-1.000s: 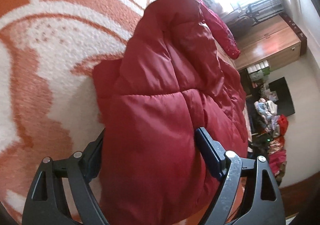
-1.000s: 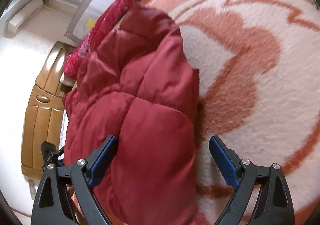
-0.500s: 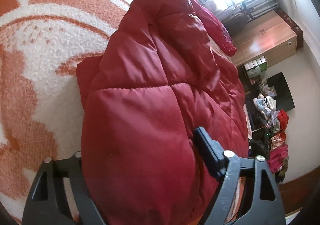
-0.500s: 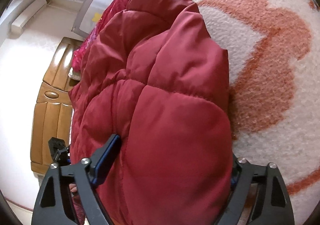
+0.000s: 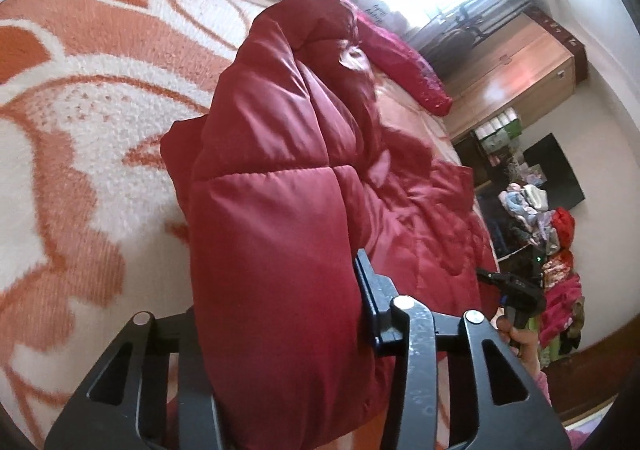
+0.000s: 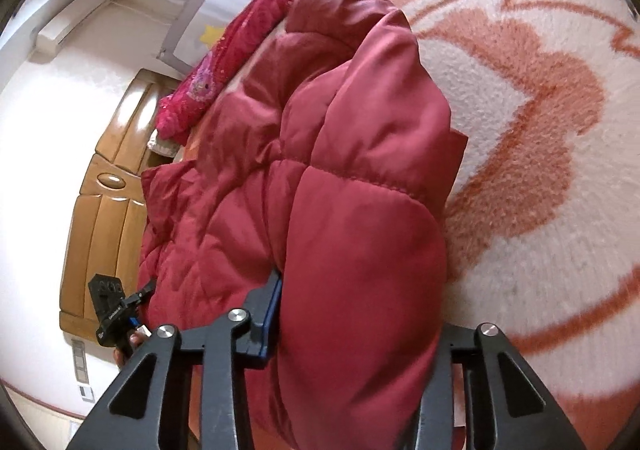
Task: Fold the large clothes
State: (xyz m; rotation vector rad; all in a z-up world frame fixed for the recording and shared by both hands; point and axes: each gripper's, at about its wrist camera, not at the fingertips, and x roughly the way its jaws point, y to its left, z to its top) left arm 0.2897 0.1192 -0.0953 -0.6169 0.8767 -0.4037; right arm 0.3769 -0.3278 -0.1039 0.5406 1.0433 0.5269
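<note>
Jaws of the left gripper are closing on a thick padded fold at the near edge of the red puffer jacket, pads pressing into the bulk. Jaws of the right gripper are likewise closing on the opposite near edge of the same jacket. Pinching both corners likely serves to carry that end over for a fold. The jacket lies on the orange-and-white blanket, long axis running away from both grippers toward the crimson pillow.

jacket on blanket | pillow behind jacket | wardrobe beyond bed
</note>
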